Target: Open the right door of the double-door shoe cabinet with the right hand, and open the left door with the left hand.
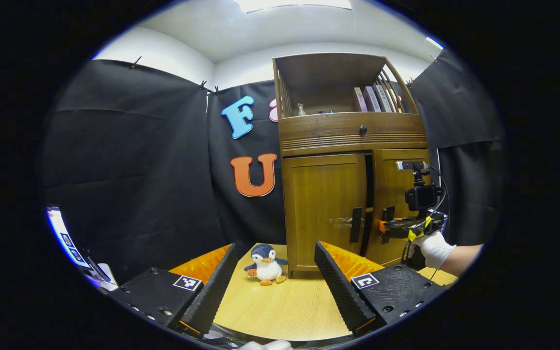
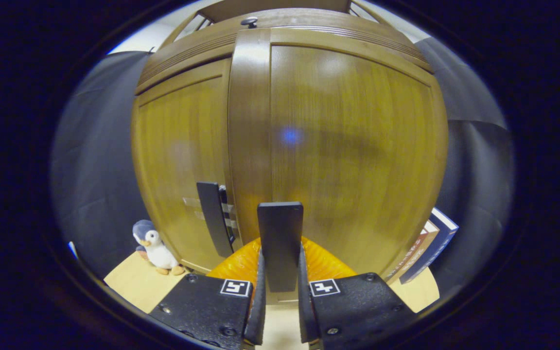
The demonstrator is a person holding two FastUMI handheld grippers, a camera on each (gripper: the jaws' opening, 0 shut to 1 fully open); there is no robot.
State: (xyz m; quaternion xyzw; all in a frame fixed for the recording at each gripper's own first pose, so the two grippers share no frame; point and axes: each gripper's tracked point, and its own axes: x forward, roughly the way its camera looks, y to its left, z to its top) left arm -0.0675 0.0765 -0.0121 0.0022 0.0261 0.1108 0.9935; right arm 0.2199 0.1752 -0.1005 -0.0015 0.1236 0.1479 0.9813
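The wooden shoe cabinet point(image 1: 353, 131) stands on a light table point(image 1: 285, 306). Its left door point(image 1: 326, 209) is closed, and the dark left handle point(image 1: 356, 224) hangs free. The right door point(image 1: 399, 194) is slightly ajar, with a dark gap beside it. My right gripper point(image 1: 386, 228), held by a gloved hand point(image 1: 433, 248), is at that door's handle. In the right gripper view, the right gripper point(image 2: 280, 262) is shut on the right door handle point(image 2: 280, 233), with the right door point(image 2: 353, 155) close ahead and the left handle point(image 2: 210, 216) beside it. My left gripper point(image 1: 277, 272) is open, well short of the cabinet.
A penguin plush point(image 1: 266, 265) sits on the table in front of the cabinet's left corner. Books point(image 2: 428, 250) lean by the cabinet's right side. The upper shelf holds books point(image 1: 372, 98) and a small bottle point(image 1: 301, 109). A drawer knob point(image 1: 363, 129) sits above the doors.
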